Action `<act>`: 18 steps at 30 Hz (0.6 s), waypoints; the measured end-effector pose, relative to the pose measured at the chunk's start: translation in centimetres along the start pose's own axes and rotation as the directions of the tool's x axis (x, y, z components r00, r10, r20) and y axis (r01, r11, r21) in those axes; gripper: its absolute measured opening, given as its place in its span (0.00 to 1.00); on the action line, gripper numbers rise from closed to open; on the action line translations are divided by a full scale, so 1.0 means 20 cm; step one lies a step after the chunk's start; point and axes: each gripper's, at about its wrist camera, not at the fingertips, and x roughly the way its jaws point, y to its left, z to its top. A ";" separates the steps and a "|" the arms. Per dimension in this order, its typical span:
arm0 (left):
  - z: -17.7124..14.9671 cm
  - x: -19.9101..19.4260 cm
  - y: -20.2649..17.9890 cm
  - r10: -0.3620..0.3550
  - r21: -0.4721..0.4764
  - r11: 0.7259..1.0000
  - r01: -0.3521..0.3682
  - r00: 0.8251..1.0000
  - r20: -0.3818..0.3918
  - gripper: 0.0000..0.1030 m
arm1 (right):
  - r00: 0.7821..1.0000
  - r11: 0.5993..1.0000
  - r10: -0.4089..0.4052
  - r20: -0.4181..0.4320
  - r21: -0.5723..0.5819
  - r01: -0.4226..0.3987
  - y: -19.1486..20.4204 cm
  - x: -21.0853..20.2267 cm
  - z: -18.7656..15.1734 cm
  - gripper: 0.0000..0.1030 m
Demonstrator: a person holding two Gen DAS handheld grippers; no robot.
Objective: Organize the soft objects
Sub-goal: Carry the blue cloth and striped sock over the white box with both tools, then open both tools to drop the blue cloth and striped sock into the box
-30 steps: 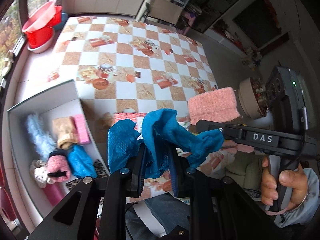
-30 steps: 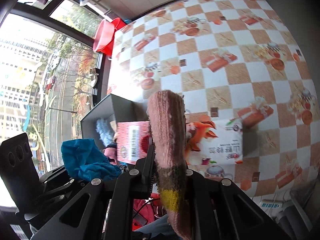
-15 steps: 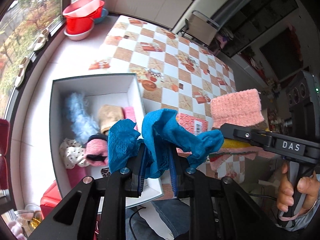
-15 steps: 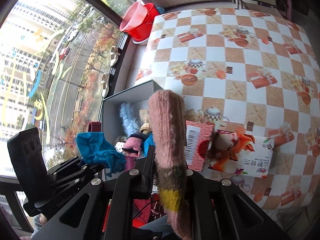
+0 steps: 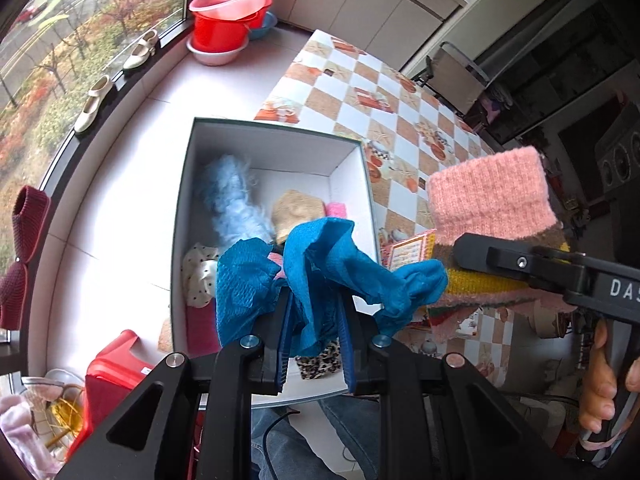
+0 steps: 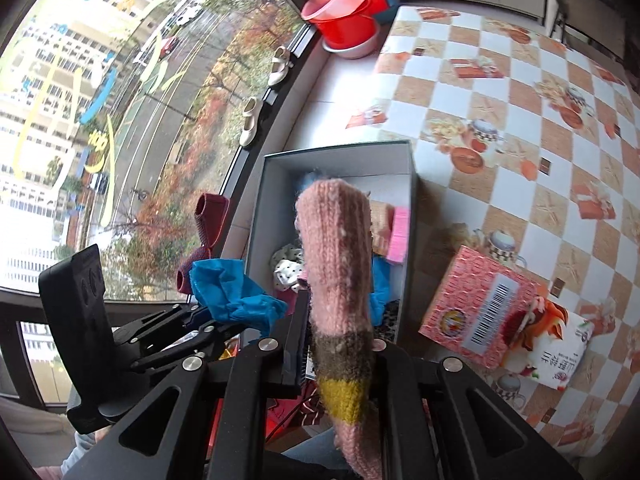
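Note:
My left gripper (image 5: 314, 304) is shut on a crumpled blue cloth (image 5: 320, 268) and hangs over the near half of an open white box (image 5: 348, 184). Inside the box lie a pale blue fluffy piece (image 5: 232, 204), a tan knit (image 5: 298, 210), a polka-dot fabric (image 5: 200, 272) and a leopard-print piece (image 5: 320, 362). To the right, my right gripper (image 5: 472, 254) is shut on a pink knitted sock (image 5: 488, 200) with brown and yellow bands. In the right wrist view that sock (image 6: 336, 248) stands up from the right gripper (image 6: 340, 320) over the box (image 6: 268, 208). The left gripper (image 6: 204, 318) with the blue cloth (image 6: 228, 292) is at its left.
The box sits on the white floor beside a table with a checked cloth (image 5: 380, 92). A pink tissue pack (image 6: 480, 308) lies near the table's edge. Stacked red and pink basins (image 5: 228, 12), shoes (image 5: 96, 100) on the sill and a red stool (image 5: 116, 368) surround the box.
Both grippers have swung away from the table toward the box, rolling as they went. The box now lies beneath them. Each still holds its piece.

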 end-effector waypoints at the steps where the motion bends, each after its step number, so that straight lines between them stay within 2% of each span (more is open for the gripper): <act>1: -0.01 0.00 0.01 0.009 -0.006 1.000 -0.009 1.000 -0.001 0.22 | 1.000 1.000 0.002 -0.006 -0.009 -0.002 0.02 0.01 0.01 0.13; 9: -0.04 0.04 0.08 0.061 -0.026 0.998 -0.061 0.998 -0.012 0.22 | 0.999 0.997 0.018 -0.052 -0.081 -0.022 0.16 0.14 0.06 0.13; 18: -0.06 0.10 0.11 0.096 -0.032 0.995 -0.097 0.995 -0.039 0.22 | 0.997 0.993 0.017 -0.075 -0.112 -0.026 0.23 0.22 0.09 0.13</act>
